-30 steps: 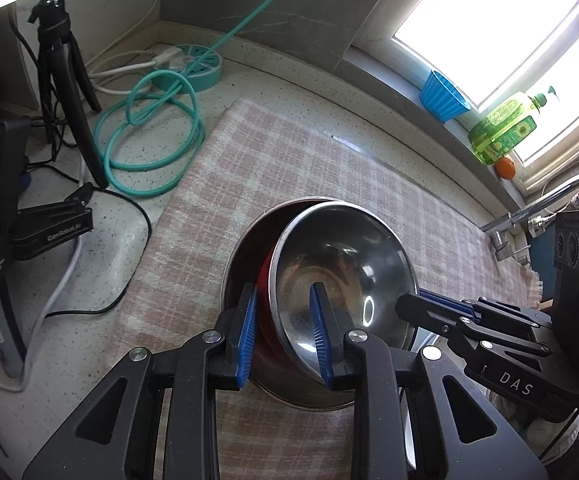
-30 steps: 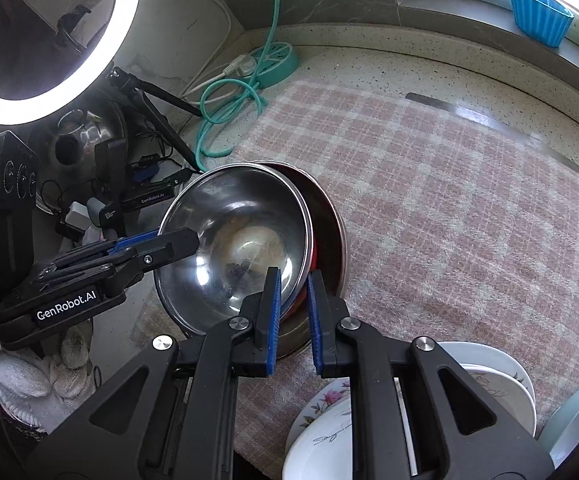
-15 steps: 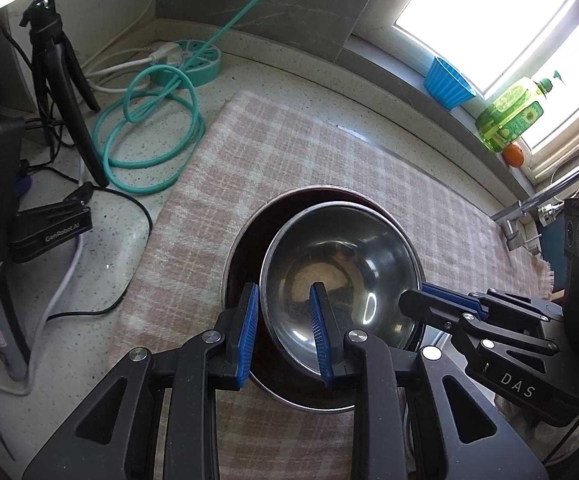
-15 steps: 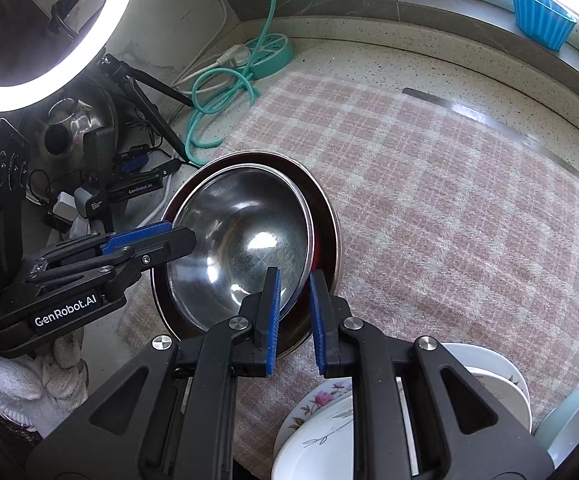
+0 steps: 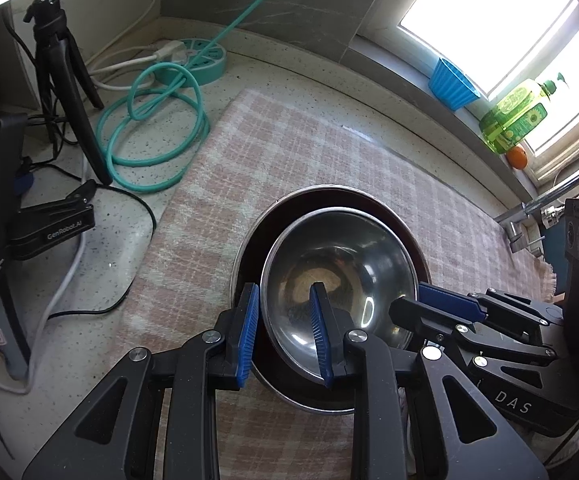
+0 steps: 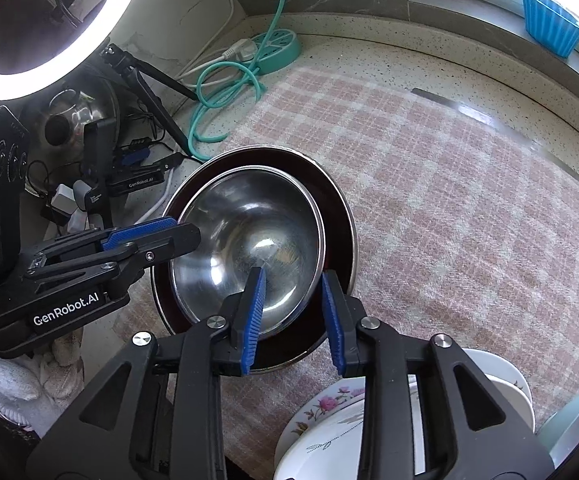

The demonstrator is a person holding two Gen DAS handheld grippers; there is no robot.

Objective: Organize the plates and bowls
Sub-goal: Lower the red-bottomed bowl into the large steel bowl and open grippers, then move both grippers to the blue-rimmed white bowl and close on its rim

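Note:
A small steel bowl (image 5: 341, 264) (image 6: 249, 232) sits nested inside a larger steel bowl with a dark red inside (image 5: 369, 208) (image 6: 331, 200), on a pink checked cloth (image 5: 289, 140). My left gripper (image 5: 283, 289) (image 6: 187, 232) straddles the small bowl's left rim, which runs slantwise between the pads and touches both. My right gripper (image 6: 293, 274) (image 5: 405, 304) is at the opposite rim. Its jaws are opening, and the rim lies between them with a gap on each side. Floral white plates (image 6: 329, 420) are stacked just below the right gripper.
A teal cable coil (image 5: 153, 132), a black tripod (image 5: 65, 72) and clamps crowd the counter left of the cloth, under a ring light (image 6: 49, 20). On the window sill are a blue cup (image 5: 451, 88) and a green soap bottle (image 5: 517, 120). A faucet (image 5: 561, 188) is at the right.
The small bowl was tilted up on the large bowl's edge and has sunk down to sit nested inside it. The right jaws have spread off its rim. The left gripper has not moved.

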